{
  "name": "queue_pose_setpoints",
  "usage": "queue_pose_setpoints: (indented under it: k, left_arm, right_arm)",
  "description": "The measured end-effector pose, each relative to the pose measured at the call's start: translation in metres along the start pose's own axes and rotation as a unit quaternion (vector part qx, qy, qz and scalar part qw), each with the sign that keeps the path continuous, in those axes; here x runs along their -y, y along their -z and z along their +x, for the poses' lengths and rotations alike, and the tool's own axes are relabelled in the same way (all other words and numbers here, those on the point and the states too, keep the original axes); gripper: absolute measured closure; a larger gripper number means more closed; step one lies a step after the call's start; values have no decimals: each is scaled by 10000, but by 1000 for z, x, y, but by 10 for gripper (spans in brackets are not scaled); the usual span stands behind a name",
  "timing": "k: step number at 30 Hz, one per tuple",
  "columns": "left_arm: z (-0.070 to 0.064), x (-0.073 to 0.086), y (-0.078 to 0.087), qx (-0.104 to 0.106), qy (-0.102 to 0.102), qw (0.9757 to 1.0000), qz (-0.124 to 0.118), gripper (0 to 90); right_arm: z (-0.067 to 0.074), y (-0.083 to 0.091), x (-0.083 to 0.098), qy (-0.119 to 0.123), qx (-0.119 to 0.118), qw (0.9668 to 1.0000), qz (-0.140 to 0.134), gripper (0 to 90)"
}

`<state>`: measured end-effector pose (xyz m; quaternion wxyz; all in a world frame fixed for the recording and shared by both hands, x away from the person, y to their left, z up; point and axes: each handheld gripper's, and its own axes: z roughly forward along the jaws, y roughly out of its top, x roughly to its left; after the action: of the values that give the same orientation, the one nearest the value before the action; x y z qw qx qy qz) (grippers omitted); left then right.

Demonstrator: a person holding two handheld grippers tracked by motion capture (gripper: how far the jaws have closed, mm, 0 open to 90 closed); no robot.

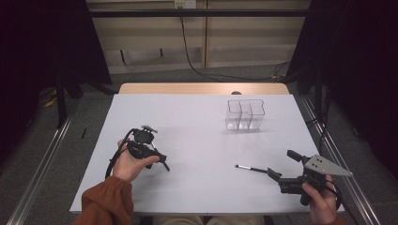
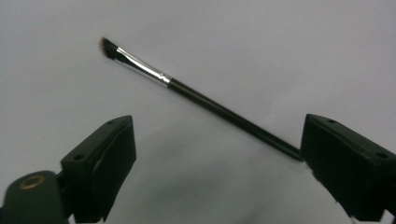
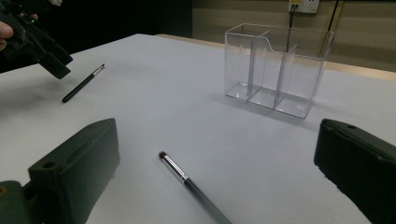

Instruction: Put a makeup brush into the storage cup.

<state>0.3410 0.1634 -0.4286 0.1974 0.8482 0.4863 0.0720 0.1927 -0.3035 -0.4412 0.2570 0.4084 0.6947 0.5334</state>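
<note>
The left tongs point(image 2: 215, 154) stand wide open with nothing gripped, poised low over a thin black brush point(image 2: 196, 95) lying flat on the white worktop point(image 2: 280, 46), likely lined up for a pickup. That brush lies slantwise, bristles away from the tongs, handle end near one jaw. The right tongs point(image 3: 215, 172) gape equally wide and empty around a second brush point(image 3: 191, 184), bristles pointing toward the clear divided box point(image 3: 278, 70) farther back

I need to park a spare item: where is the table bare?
Free: the white table left of the clear three-compartment plastic organizer, and its middle between the two thin black makeup brushes. Crowded: near each hand-held gripper.
</note>
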Motion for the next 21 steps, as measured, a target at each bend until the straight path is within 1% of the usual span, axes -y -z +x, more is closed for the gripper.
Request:
queue_pose_setpoints:
  k: [1, 3, 5, 7, 8, 9, 11, 14, 15, 16, 18, 19, 20, 21]
  left_arm:
    - [0, 0, -1, -5, -1, 10000, 66, 118]
    - [0, -1, -4, 155, 55, 9997, 183, 119]
    - [-1, -1, -6, 150, 97, 9994, 290, 122]
    - [-1, -2, -9, 213, 135, 9989, 407, 138]
    - [-2, -2, -12, 234, 216, 9981, 518, 139]
    - [-2, -2, -12, 234, 216, 9981, 518, 142]
    - [-2, -3, -13, 198, 237, 9977, 597, 149]
    - [-3, -5, -16, 213, 352, 9967, 706, 154]
    - [-3, -7, -16, 234, 348, 9965, 726, 154]
    - [-4, -8, -17, 233, 432, 9961, 730, 154]
    - [-5, -12, -17, 226, 482, 9956, 777, 158]
    - [-6, -14, -18, 252, 505, 9948, 852, 158]
    - [-8, -16, -19, 229, 544, 9939, 931, 166]
    - [-9, -18, -20, 226, 531, 9935, 983, 166]
  right_arm:
    - [0, 0, 0, -3, 4, 10000, 1, 0]
    - [0, 0, 0, -2, 7, 10000, 3, 0]
    - [0, 0, 0, 3, -5, 10000, 6, 0]
    - [0, 0, 0, -3, -6, 10000, 16, 0]
    - [0, 0, 0, -6, -3, 10000, 12, 0]
    - [0, 0, 0, -6, -3, 10000, 12, 0]
    - [0, 0, 0, -2, -5, 10000, 16, 0]
    - [0, -1, 0, -5, -13, 10000, 25, 0]
    - [0, -1, 0, -4, -18, 10000, 29, 0]
    - [0, -1, 0, -4, -18, 10000, 29, 0]
    - [0, -1, 0, -3, -23, 10000, 26, 0]
    - [0, -1, 0, -4, -24, 10000, 26, 0]
    - [0, -1, 0, 1, -33, 10000, 27, 0]
    - [0, -1, 0, 1, -33, 10000, 27, 0]
